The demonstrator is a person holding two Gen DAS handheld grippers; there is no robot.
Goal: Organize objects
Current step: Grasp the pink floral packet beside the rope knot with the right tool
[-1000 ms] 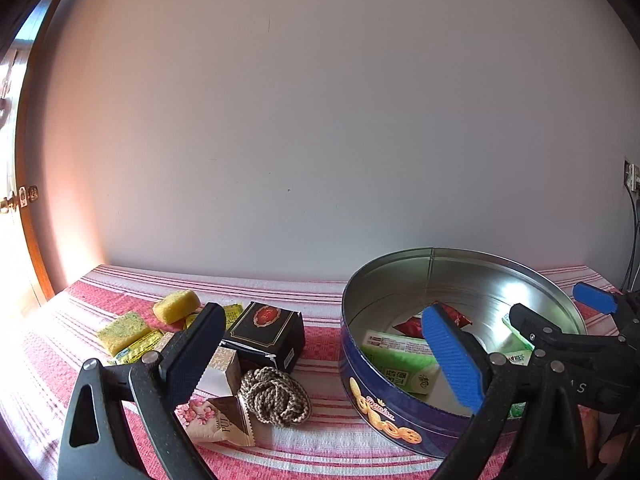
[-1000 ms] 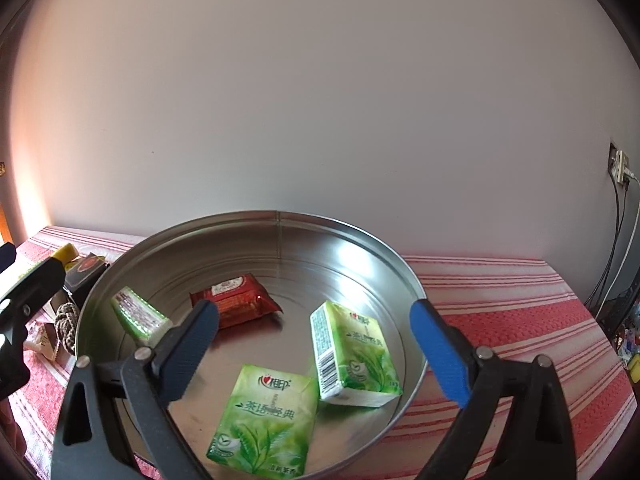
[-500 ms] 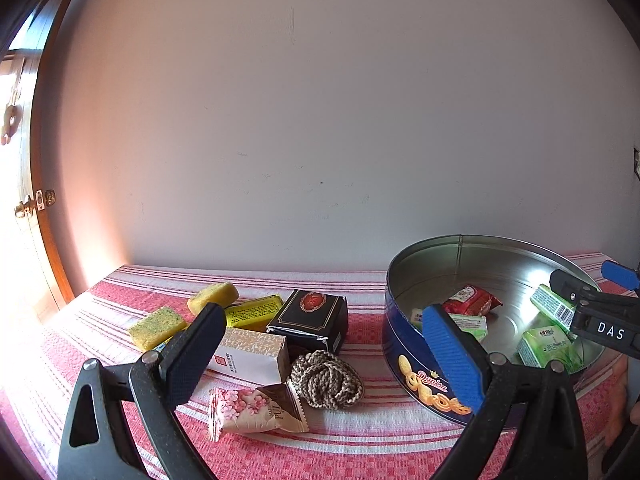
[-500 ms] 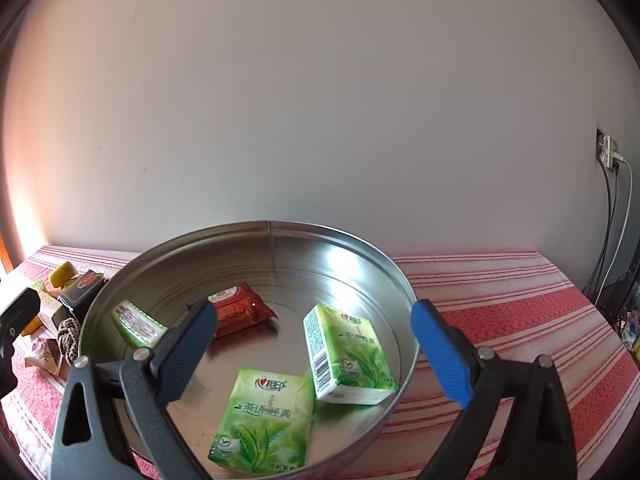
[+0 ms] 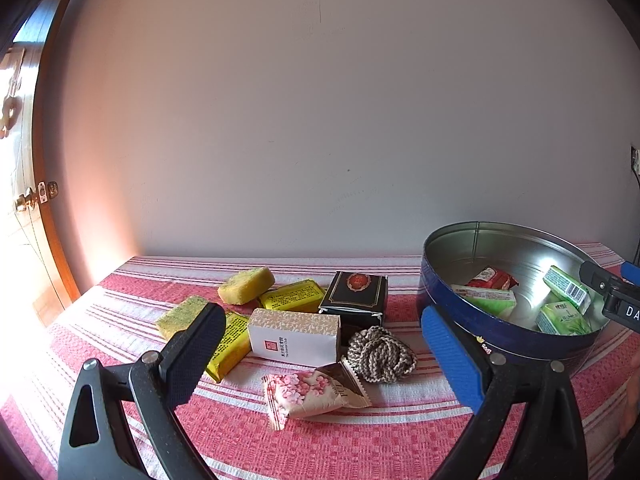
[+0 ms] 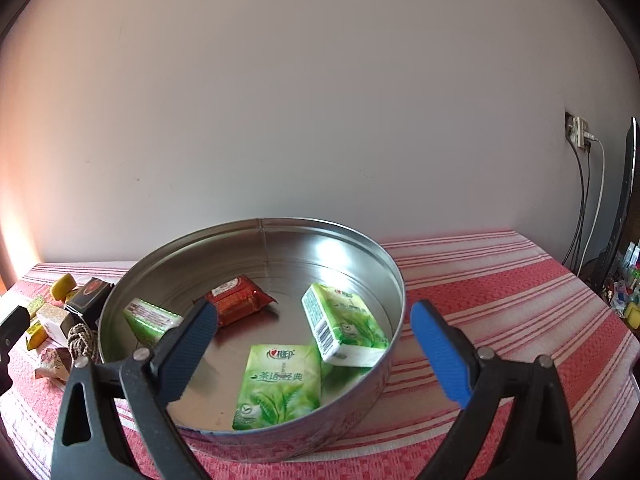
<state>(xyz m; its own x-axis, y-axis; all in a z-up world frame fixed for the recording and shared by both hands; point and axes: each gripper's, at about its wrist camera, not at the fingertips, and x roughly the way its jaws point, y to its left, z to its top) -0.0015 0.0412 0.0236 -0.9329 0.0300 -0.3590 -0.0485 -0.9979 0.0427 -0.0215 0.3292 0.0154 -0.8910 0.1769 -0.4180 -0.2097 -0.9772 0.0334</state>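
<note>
While the round tin (image 6: 256, 248) sat on the red-striped desk (image 6: 500, 304), it held four packs: a red sachet (image 6: 238, 299) toward the back, a green pack (image 6: 149, 319) leaning at the left wall, a flat green tea-print pack (image 6: 280, 384) at the front, and a green box (image 6: 344, 326) tilted against the right wall, its lower edge just over the flat pack.

Loose items lay left of the tin on the cloth: a knotted cord ball (image 5: 380, 354) nearest the tin, a black box (image 5: 356, 292) behind it, a white patterned box (image 5: 294, 336) beside the cord, a pink floral sachet (image 5: 312, 394) in front. Two yellow foil packs (image 5: 292, 294) and two yellow sponges (image 5: 246, 284) sat farther left, toward the door (image 5: 24, 200).

Left hand-held gripper (image 5: 324, 356) hung above the loose pile, jaws spread wide, nothing between them. Right hand-held gripper (image 6: 312, 350) hung over the tin's front rim, jaws likewise wide and empty; its tip showed at the right edge of the left view. Wall socket with cables (image 6: 578, 136) at far right.
</note>
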